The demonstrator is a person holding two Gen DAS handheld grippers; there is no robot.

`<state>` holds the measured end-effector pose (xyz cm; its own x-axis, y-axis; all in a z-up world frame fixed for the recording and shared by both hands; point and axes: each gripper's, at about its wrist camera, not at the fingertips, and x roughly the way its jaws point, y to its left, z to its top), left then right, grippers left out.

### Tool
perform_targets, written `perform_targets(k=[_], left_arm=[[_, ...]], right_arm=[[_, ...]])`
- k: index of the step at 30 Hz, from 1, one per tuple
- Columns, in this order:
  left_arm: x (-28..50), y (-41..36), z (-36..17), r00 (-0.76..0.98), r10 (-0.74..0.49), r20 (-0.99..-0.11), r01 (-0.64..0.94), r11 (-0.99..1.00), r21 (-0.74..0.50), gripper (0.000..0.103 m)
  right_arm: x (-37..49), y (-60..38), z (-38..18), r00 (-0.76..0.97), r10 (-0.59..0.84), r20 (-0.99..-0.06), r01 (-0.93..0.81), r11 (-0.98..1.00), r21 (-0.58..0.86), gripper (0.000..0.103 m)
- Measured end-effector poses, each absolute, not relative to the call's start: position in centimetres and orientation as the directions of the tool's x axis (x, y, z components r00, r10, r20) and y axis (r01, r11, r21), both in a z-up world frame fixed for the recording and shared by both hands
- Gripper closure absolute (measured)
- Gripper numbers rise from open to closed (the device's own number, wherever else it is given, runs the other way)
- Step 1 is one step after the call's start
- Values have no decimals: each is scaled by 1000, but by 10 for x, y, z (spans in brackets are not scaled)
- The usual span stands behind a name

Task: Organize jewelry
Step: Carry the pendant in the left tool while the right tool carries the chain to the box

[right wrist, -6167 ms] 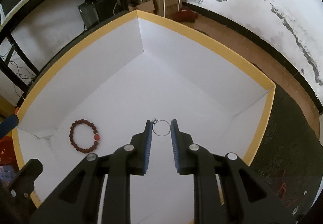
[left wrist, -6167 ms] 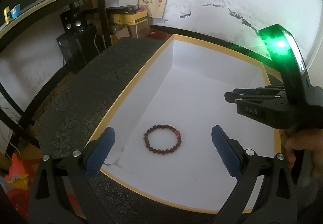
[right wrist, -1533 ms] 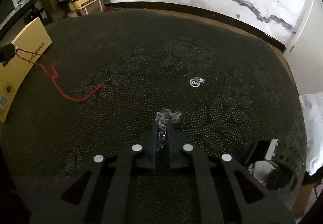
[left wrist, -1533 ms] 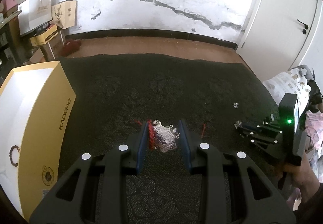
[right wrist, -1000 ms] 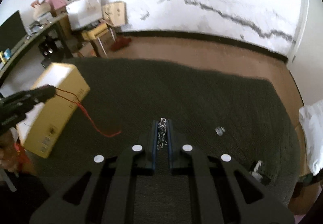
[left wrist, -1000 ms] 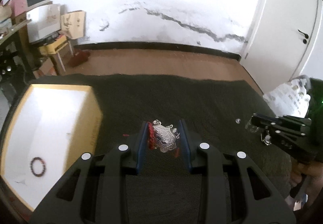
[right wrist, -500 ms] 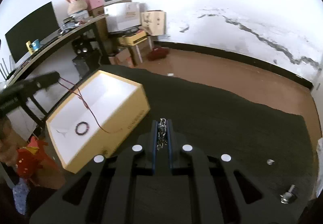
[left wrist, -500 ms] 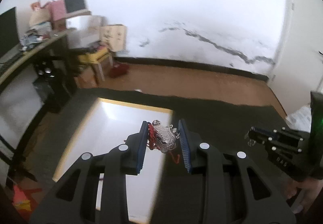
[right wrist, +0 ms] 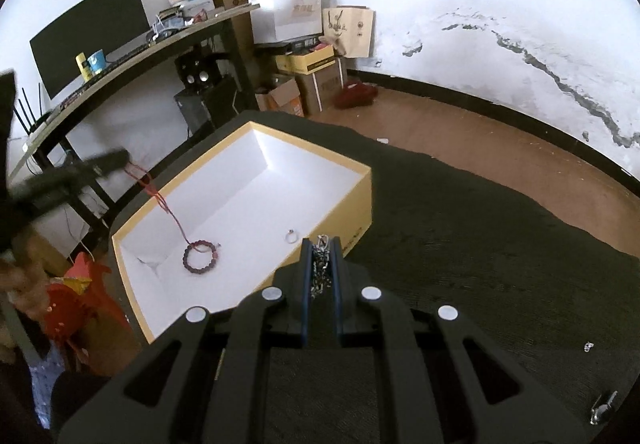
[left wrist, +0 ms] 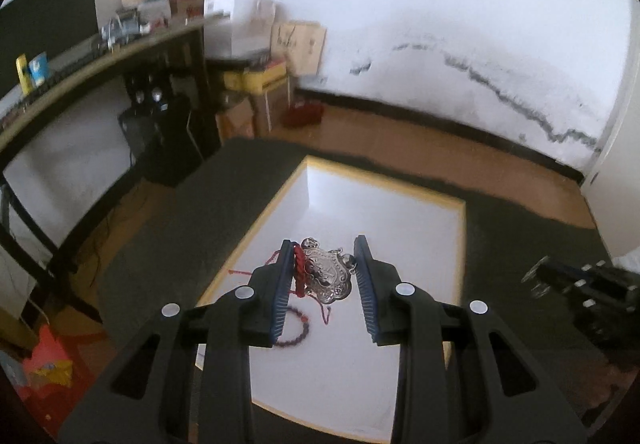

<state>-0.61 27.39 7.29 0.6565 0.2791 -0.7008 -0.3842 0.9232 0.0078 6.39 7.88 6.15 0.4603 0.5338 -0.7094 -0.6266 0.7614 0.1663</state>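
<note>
Carried from dark mat to above yellow box [left wrist: 288, 184]: left gripper [left wrist: 323, 271] pinching silver pendant [left wrist: 326, 274], right gripper [right wrist: 321, 262] clamping chain [right wrist: 320, 264], both angled downward.

no lettering anywhere is sharp enough to read.

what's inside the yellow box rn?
In the yellow box: a bead bracelet, a small ring and a trailing red cord. The near-right corner is hidden behind the right gripper.

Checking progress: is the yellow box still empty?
No. A beaded bracelet and a ring lie on the yellow box's white floor.
</note>
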Motion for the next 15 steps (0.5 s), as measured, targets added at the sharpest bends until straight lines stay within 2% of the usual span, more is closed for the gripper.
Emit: perform_targets(k=[8,11,15], left_arm=[[14,283,-31,523,235,-819,-414,910,-3,72],[19,288,-54,467,177,-866,-393,919,-24,72],[17,290,-55,471,178,-864,-386,922,-20,72]], right_arm=[[68,101,45,441,519,-732,-636,756,153,94],[68,106,40,437,514,-738,-639,755,147,94],[68,109,34,429,507,-748,-643,752,140,94]])
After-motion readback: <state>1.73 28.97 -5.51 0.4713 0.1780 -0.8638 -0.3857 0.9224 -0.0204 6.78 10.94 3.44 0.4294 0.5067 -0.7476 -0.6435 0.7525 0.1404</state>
